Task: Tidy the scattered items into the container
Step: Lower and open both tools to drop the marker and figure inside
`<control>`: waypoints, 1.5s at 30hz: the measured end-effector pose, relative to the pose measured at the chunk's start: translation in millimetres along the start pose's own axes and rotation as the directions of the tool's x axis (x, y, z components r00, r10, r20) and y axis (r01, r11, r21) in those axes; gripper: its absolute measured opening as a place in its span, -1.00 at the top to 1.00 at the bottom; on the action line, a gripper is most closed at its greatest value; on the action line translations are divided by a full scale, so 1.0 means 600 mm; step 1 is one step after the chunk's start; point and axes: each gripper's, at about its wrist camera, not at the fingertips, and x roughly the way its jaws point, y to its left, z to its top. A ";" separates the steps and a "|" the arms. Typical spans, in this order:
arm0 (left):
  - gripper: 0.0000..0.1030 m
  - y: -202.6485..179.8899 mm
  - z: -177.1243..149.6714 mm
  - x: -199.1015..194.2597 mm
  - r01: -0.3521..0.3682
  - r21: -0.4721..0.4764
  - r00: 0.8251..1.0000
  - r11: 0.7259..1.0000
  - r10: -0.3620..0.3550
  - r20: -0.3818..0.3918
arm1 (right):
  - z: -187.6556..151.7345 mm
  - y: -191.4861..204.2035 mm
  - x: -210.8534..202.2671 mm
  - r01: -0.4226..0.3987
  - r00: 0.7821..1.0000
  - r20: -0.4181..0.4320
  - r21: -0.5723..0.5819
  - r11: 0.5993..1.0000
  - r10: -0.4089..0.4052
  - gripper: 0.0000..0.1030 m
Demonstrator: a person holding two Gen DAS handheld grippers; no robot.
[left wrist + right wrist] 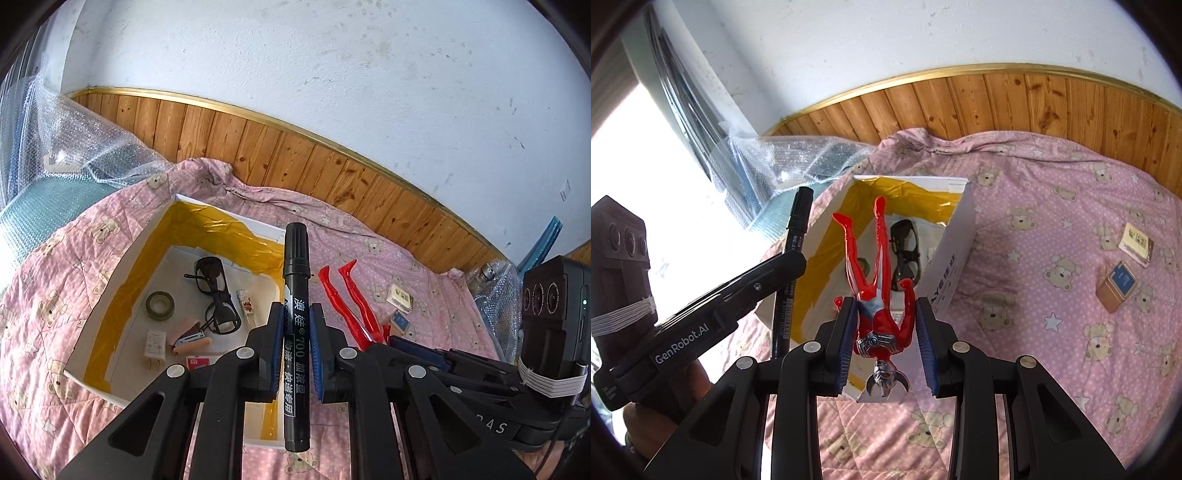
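The left gripper (294, 343) is pinching a black marker (295, 325) upright between its ribbed blue fingers (275, 350), the smooth barrel with white print standing above and below the pads, while the right gripper (886, 338) is clamping a glossy red and silver toy figure (873, 295) by the torso, head toward the camera and legs pointing away. Both seem to be mid-carry, each load hanging over or just short of the near rim of the box (96, 306), so the next move likely calls for easing each item past the wall and parting the fingers over a bare patch. Beyond the left fingers, inside the white cardboard box lined with yellow tape, are lying black glasses (216, 295), a tape roll (160, 304), a white plug (154, 345) and other small pieces. Out to the right of the right fingers, two small packets (1137, 240) (1117, 286) are waiting on the soft pink quilted bed (1052, 229).
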 end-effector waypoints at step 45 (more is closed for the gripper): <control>0.38 0.204 0.083 0.197 -0.156 -0.156 0.981 0.975 0.135 -0.139 | 0.106 -0.066 0.248 0.019 0.992 -0.126 0.076 0.997 -0.009 0.22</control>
